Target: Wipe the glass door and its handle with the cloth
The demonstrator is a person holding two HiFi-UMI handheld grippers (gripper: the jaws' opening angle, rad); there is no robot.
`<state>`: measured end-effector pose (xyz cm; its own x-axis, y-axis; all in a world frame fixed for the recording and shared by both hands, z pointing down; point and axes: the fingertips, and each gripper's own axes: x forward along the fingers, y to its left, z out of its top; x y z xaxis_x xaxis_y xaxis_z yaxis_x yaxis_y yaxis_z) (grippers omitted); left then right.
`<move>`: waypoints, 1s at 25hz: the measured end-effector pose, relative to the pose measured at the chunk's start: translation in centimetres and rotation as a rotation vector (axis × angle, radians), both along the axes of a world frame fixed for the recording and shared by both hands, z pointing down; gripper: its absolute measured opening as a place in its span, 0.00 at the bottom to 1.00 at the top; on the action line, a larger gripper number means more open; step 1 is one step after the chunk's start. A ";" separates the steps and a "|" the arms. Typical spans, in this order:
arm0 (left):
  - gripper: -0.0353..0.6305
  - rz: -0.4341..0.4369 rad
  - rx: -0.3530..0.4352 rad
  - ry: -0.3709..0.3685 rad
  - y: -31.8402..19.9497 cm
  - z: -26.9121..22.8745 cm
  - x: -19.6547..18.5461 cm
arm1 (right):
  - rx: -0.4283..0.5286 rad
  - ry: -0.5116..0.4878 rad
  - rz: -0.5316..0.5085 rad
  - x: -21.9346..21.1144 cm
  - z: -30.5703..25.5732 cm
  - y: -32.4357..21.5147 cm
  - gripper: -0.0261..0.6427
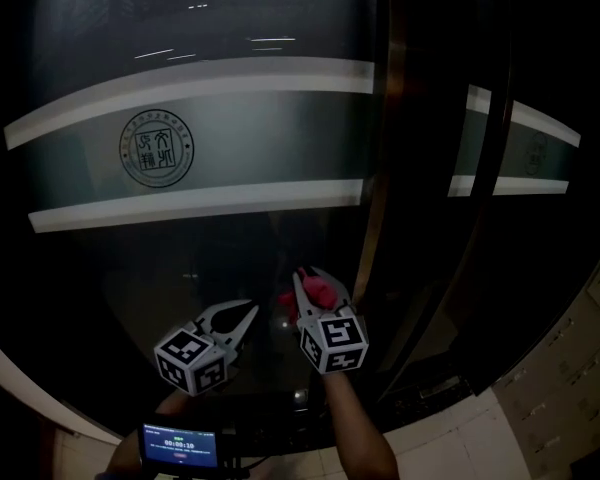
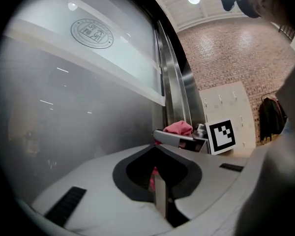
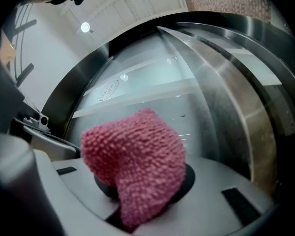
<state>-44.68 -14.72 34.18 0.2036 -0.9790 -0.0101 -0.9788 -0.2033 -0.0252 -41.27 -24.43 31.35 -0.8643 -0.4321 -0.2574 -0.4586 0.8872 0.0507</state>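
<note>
The right tool [image 1: 313, 283] is clamped on a pink cloth [image 3: 137, 166], which bulges out past its jaws low on the dark glass door [image 1: 210, 128], just left of the steel bar [image 1: 382, 168] at the door's edge (whether the cloth actually touches the pane I cannot tell, though its pink reflection sits right beside it). The left tool [image 1: 250, 313] hangs just beside it on the left, jaws brought together at the tips with nothing in them. Frosted bands and a round seal [image 1: 157, 149] sit higher on the glass.
</note>
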 end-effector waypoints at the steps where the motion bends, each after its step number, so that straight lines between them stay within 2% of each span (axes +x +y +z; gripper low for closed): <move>1: 0.06 0.006 -0.007 0.000 -0.4 0.1 0.9 | 0.008 0.003 -0.006 0.5 0.0 0.1 0.15; 4: 0.06 0.026 -0.032 0.000 -0.9 0.5 2.7 | 0.023 -0.017 -0.025 2.1 -0.5 1.6 0.15; 7: 0.06 0.067 -0.015 -0.022 -1.0 -0.5 4.6 | 0.038 -0.051 -0.032 4.0 -1.2 3.8 0.15; 9: 0.06 0.113 0.005 -0.042 -1.0 -1.0 6.3 | 0.048 -0.061 0.002 6.0 -1.4 4.9 0.15; 12: 0.06 0.220 -0.016 -0.035 -1.0 -0.1 9.6 | 0.040 -0.059 0.090 9.7 -1.0 6.0 0.15; 17: 0.06 0.416 -0.045 -0.037 -1.6 1.9 18.0 | 0.010 0.000 0.261 17.4 0.5 6.5 0.15; 21: 0.06 0.559 -0.056 -0.010 -2.5 3.0 26.8 | -0.013 0.037 0.401 26.1 2.0 5.7 0.15; 25: 0.06 0.619 -0.036 -0.033 -4.8 2.2 33.7 | 0.005 0.026 0.464 33.6 1.4 3.6 0.15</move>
<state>-10.98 -19.56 36.40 0.7332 -0.6790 0.0366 -0.6780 -0.7341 -0.0363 -7.66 -20.84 32.78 -0.5861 -0.7735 -0.2413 -0.8056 0.5880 0.0718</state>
